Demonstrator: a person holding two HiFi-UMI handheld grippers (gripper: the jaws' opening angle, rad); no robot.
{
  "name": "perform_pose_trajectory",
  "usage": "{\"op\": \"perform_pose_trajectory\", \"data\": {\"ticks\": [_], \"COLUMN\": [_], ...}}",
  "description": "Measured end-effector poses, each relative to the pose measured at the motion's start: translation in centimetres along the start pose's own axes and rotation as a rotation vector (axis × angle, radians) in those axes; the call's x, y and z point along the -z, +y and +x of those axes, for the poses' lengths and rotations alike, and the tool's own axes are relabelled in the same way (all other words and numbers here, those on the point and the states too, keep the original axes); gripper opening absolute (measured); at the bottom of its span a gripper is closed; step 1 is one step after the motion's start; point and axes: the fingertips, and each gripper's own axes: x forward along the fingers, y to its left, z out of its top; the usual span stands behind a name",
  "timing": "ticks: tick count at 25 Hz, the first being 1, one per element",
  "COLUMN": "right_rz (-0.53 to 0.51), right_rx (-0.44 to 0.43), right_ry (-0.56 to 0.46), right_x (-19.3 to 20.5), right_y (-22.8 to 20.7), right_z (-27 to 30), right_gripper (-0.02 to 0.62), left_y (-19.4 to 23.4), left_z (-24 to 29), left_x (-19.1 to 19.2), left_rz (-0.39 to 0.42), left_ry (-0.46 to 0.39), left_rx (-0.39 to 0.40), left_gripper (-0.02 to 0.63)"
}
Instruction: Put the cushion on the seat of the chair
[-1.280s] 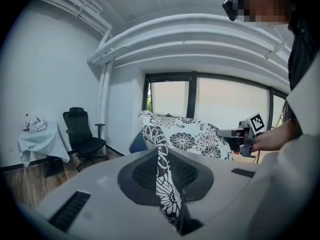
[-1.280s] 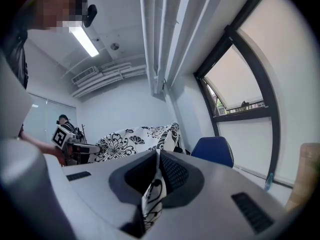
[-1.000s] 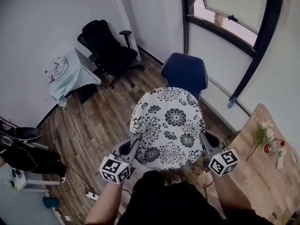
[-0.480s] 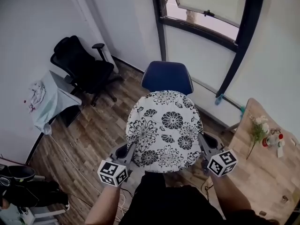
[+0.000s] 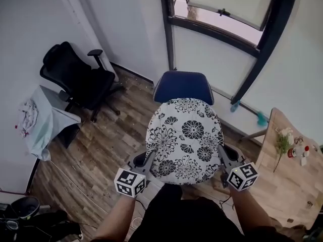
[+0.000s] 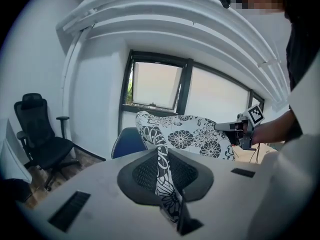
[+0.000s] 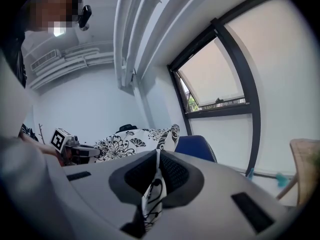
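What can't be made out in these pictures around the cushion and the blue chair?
- Blue chair seat: head view, the cushion covers its near part; any gap between them is unreadable.
- Left tongs and right tongs tips: head view, tucked under the cushion's edges.
- Small items on the wooden table: head view, too small to name.

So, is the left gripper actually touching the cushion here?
Touching. The left gripper view shows the left gripper shut on the cushion, with its patterned edge pinched between the jaws.
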Motion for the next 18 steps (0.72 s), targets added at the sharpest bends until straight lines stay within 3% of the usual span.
{"op": "perform_pose_trajectory", "data": {"ticks": [10,18], "right_rz": [0.013,0.063], "right_rx": [0.121,0.141], "right_ry": [0.022,0.061], "right_x": [-0.4,2.8], "right_y": [1.3,-1.0], "right_z": [5.7,8.7], "right_gripper": [0.040,0.040], "left_y": [7.4,9.1], "left_z": [4.0,8.7], "left_x": [0.7,4.3], "left_rz": [-0.021,-0.045], "left_ry": [0.030,0.128], "left_rx": [0.110,0.142], "left_gripper": [0.026,0.026]}}
